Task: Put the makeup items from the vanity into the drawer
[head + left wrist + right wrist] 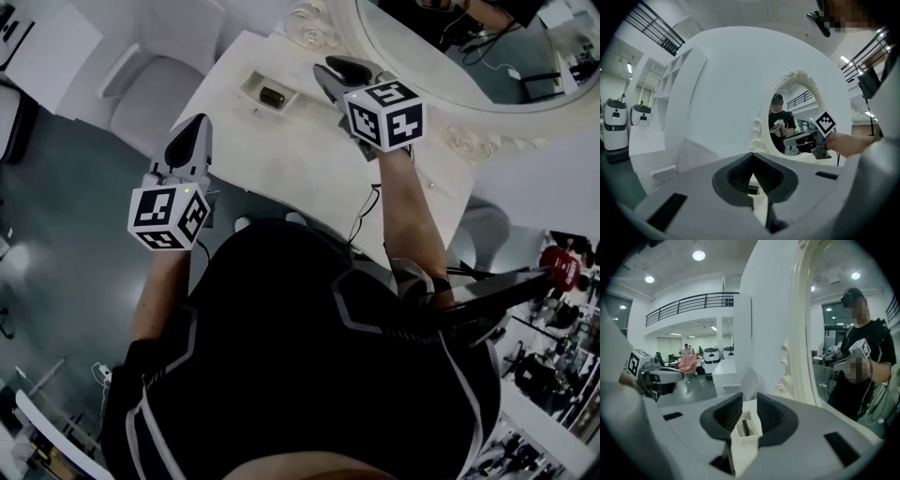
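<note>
On the white vanity (309,169) a small white tray (251,86) holds a dark makeup item (273,96). My left gripper (199,120) hovers off the vanity's left edge with its jaws together and nothing in them. In the left gripper view the gripper (751,157) points at the tray (759,197) and the dark item (753,190). My right gripper (322,66) is over the vanity's far side, just right of the tray, jaws apart and empty. In the right gripper view, the tray (754,431) and its dark item (745,427) show through the gap of the gripper (749,398).
An oval mirror in an ornate white frame (469,141) stands along the vanity's back right. A white chair (159,94) sits left of the vanity. A cable (361,217) hangs over the vanity's near edge. White wheeled robots (616,123) stand far off.
</note>
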`<state>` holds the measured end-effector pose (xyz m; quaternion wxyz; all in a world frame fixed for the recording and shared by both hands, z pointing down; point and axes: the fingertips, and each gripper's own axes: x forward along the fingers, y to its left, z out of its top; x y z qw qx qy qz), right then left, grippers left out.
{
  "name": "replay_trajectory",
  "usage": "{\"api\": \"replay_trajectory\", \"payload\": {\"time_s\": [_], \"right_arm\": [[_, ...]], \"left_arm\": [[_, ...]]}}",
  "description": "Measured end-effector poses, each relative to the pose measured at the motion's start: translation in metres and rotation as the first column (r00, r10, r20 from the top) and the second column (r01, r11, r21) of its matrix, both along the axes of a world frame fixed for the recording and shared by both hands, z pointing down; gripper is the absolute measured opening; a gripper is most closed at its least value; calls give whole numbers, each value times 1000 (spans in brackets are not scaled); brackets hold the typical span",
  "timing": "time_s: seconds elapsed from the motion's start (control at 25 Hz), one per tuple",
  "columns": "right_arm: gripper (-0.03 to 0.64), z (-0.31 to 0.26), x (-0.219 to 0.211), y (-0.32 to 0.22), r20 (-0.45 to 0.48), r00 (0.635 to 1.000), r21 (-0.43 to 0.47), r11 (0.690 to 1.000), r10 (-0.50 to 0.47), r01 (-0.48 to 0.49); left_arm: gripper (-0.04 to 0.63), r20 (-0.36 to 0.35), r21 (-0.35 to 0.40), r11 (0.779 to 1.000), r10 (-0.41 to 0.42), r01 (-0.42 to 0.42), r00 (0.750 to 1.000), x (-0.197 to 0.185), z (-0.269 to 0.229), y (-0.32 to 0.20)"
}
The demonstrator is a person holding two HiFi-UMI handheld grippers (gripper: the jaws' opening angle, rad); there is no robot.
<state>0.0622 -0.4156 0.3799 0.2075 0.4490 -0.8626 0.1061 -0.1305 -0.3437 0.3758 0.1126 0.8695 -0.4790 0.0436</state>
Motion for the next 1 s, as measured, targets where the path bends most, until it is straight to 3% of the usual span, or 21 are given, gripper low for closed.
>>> {"api": "replay_trajectory", "payload": {"time_s": [0.32,0.52,0.72,1.0], "right_arm": [[83,-78,51,41,90,981,190,964,173,-187],[55,-100,82,65,136,957,249,926,256,-283],[49,-111,120,91,155,933,280,892,324,-356],[17,-124,141,119,179,916,304,865,359,-399]], "left_arm": [[3,-55,65,983,177,-173,983,44,-38,-15],[3,-70,114,974,205,-196,976,59,-65,-21],[3,-19,177,960,222,-215,975,70,-89,-14],[3,-27,165,965,211,-204,977,78,-95,-8]]}}
